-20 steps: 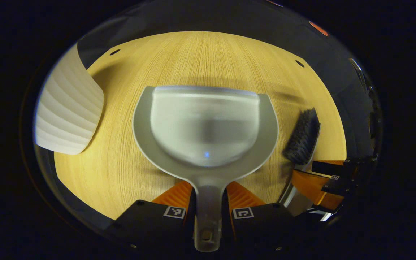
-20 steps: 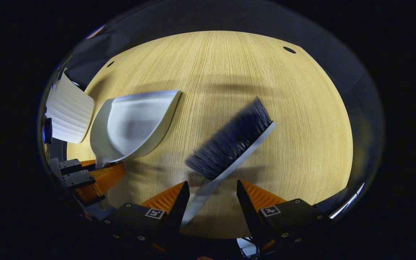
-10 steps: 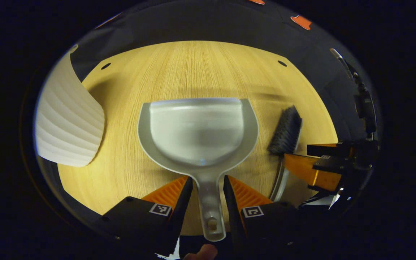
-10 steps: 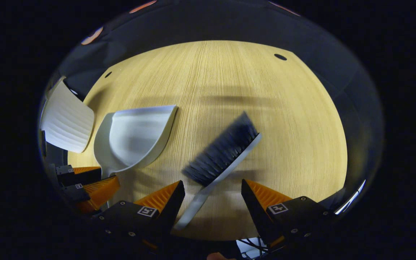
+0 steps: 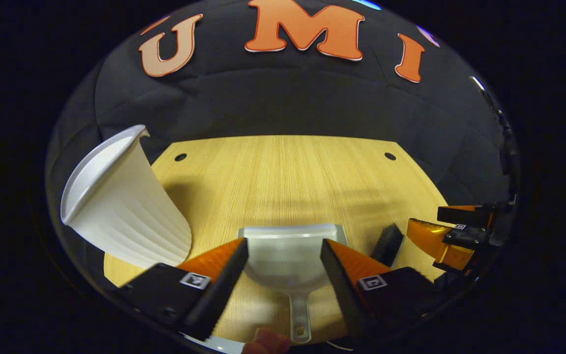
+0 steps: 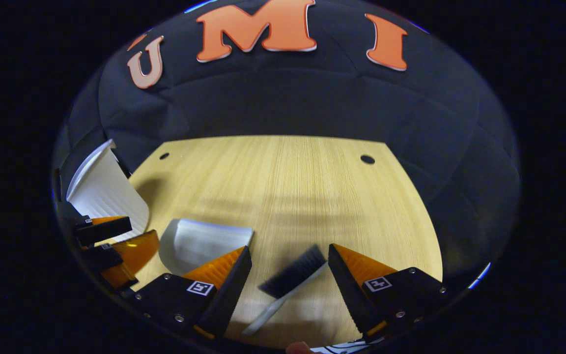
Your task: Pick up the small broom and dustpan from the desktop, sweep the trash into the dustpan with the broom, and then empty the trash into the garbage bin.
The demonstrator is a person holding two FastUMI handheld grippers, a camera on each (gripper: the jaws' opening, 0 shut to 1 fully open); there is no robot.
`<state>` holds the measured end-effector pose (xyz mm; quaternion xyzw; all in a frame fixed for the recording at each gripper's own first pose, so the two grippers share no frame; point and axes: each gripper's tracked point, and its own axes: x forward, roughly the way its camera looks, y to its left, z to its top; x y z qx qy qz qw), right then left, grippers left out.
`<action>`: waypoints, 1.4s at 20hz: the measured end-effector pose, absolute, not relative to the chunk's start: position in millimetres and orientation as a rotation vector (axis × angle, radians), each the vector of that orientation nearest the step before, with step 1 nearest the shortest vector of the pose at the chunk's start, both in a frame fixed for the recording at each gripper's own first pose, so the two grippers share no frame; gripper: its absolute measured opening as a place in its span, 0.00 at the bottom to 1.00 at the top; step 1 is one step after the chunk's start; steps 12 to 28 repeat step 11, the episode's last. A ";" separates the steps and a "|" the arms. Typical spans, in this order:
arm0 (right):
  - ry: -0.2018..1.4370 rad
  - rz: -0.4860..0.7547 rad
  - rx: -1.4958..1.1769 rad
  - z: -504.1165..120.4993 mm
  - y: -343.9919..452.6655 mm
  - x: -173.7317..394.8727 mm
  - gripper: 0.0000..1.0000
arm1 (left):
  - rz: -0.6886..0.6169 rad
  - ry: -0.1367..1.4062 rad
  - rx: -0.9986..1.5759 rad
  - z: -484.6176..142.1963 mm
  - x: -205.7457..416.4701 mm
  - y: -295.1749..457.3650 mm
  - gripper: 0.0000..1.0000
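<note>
**Both tools down on the desktop, both grippers open above them**

Left gripper view:
- Left gripper [image 5: 283,255] with fingers spread wide, clamped on nothing.
- Dustpan [image 5: 290,258] lying flat on the desktop [image 5: 288,172], between and beyond the fingers, touching neither. Long axis in line with the gripper's forward axis: mouth away from the gripper, handle back toward the camera, centred under the gap.
- Handle end low in the picture, nearer the camera than the fingertips. Judgement: a re-grasp would call for coming down and closing on the handle, with no sideways correction.
- Small broom [image 5: 388,243] just right of the dustpan, only the dark bristle block clear.
- Right gripper [image 5: 452,236] right of the dustpan, beyond the broom.
- White ribbed garbage bin [image 5: 126,216] left of the dustpan, near it, leaning in the fisheye.
- Fingertip of a person at the bottom edge, below the dustpan handle.

Right gripper view:
- Right gripper [image 6: 288,263] likewise spread apart, holding nothing.
- Small broom [image 6: 290,280] on the desktop [image 6: 283,187] between the fingers, lying diagonally: bristles up and right, handle down and left toward the left finger. Not aligned with the gap.
- Dustpan [image 6: 199,243] left of the broom, mouth facing right; garbage bin [image 6: 106,196] left of the dustpan.
- Left gripper [image 6: 111,246] at the dustpan's left.
- No trash made out on the desktop. Judgement: sweeping and emptying appear finished.
</note>
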<state>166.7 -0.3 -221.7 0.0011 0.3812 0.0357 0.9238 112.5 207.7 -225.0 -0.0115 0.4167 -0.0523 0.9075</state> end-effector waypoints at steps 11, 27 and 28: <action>0.276 0.069 -0.004 -77.1 4.8 210.3 0.94 | -0.048 0.272 0.071 -86.8 100.5 303.9 0.97; 0.276 0.069 -0.004 -77.1 4.8 210.3 0.94 | -0.048 0.272 0.071 -86.8 100.5 303.9 0.97; 0.276 0.069 -0.004 -77.1 4.8 210.3 0.94 | -0.048 0.272 0.071 -86.8 100.5 303.9 0.97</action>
